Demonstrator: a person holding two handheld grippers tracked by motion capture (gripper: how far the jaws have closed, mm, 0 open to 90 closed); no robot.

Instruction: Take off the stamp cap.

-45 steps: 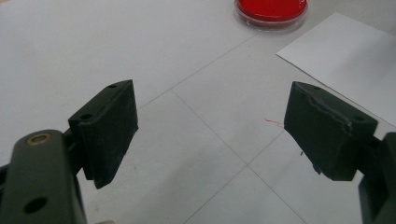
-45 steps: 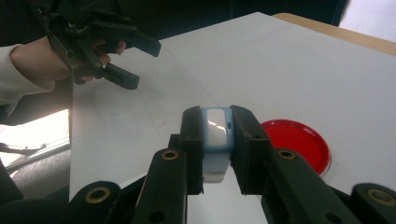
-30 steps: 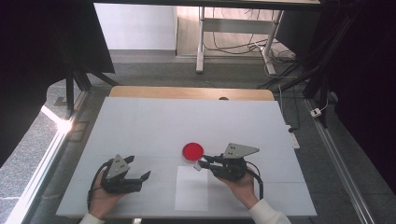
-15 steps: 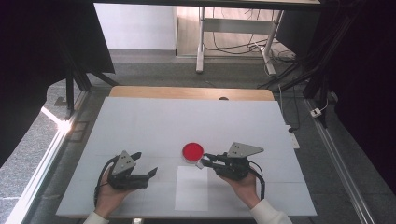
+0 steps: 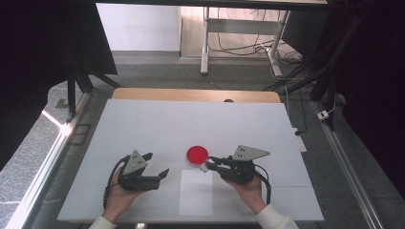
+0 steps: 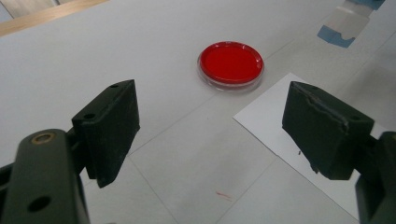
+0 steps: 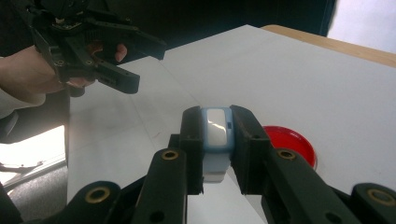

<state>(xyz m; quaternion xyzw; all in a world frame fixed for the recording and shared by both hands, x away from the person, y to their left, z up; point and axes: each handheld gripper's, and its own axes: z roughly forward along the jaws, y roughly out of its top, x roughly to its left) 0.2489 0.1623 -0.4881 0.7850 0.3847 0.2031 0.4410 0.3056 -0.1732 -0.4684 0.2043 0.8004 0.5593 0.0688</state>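
White table (image 5: 143,124) spans most of the high view, w/ a white paper sheet (image 5: 196,191) at the near edge, center. Left gripper (image 5: 157,167) sits near-left, jaws wide apart w/ nothing btwn them, aimed right toward the red dish (image 6: 230,63); right gripper (image 5: 206,164) is just right of the sheet, clamped on a small blue-white block (image 7: 216,128). Dish lies flat just beyond the sheet, block right at its near-right rim; can't tell if touching.

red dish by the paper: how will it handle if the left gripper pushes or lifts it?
The red dish is low and flat, so it would probably slide, not tip. Its clear rim looks like thin smooth plastic: likely light, maybe slippery. The left gripper stands open, short of it.
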